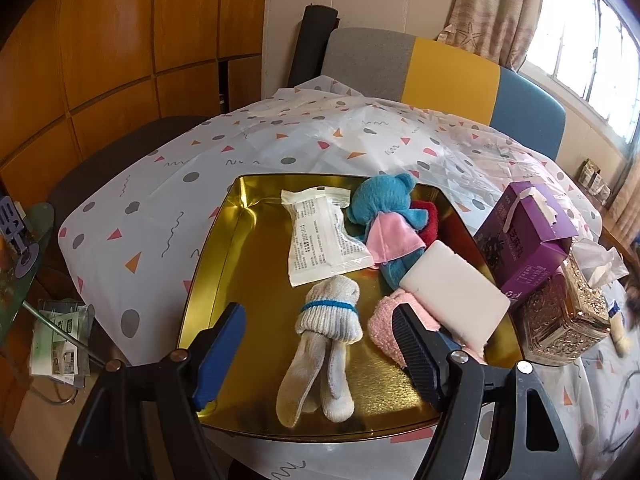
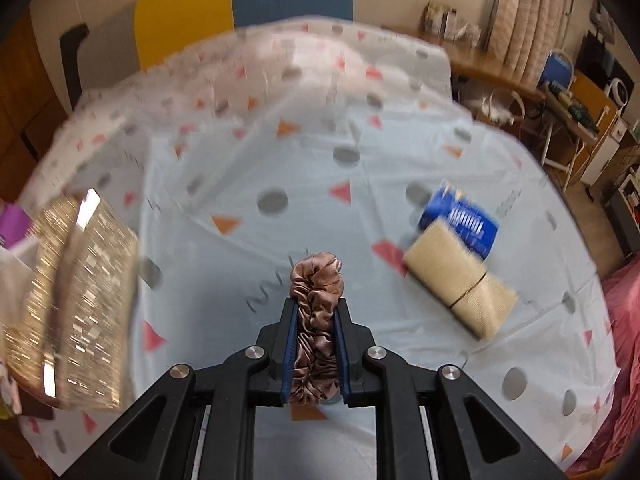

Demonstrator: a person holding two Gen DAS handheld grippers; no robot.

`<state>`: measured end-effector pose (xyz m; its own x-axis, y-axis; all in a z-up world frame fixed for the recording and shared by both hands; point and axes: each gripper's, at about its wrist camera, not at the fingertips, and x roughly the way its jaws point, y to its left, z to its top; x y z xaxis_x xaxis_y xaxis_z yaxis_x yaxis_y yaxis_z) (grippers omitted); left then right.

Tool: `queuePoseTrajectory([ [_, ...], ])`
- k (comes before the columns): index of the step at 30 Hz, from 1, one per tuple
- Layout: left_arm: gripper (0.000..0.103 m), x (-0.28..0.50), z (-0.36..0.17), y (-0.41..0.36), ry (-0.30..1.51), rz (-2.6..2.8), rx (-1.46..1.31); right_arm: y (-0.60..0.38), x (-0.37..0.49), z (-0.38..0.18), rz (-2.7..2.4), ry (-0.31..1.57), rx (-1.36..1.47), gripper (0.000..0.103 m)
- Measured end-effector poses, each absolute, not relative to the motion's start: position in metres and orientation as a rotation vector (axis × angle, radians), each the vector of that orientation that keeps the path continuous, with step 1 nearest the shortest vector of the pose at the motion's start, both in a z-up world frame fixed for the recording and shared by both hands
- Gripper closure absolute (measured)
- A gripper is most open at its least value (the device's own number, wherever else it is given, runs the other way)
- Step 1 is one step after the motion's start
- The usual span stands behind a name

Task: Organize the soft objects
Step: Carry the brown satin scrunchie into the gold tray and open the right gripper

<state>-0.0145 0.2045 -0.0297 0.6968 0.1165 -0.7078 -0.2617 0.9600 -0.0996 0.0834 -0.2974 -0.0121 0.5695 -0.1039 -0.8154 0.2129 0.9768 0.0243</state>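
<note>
Right wrist view: right gripper [image 2: 316,354] pinched a brown satin scrunchie [image 2: 316,312] above the tablecloth [image 2: 280,160]

Left gripper [image 1: 320,356] hung spread and empty over the gold tray [image 1: 248,248], above the grey socks [image 1: 324,344]; best carried level and released low in a bare spot; packet [image 1: 320,236] print unreadable; blue label blurred.

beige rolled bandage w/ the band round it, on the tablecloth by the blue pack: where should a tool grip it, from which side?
Judgement only: grip the beige rolled fabric bandage across its middle, near the thin dark band, coming from above with the fingers straddling the roll's long axis. It lies flat on the patterned tablecloth, tilted, its upper end against the blue printed packet, so the long sides are freer.
</note>
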Motion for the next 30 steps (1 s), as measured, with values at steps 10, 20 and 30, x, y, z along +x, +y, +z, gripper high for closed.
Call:
queuePoseTrajectory([
  [10,0.027,-0.019,-0.023,0.225,0.740,0.290,-0.229,-0.161,0.055,0.102,0.286,0.661,0.038,0.087],
  [20,0.027,-0.033,-0.021,0.247,0.717,0.360,-0.243,0.059,0.059,0.002,0.801,0.941,-0.061,0.086],
  [30,0.025,-0.033,-0.029,0.252,0.730,0.366,-0.248,0.098,0.064,-0.090,0.784,1.154,-0.110,0.069],
])
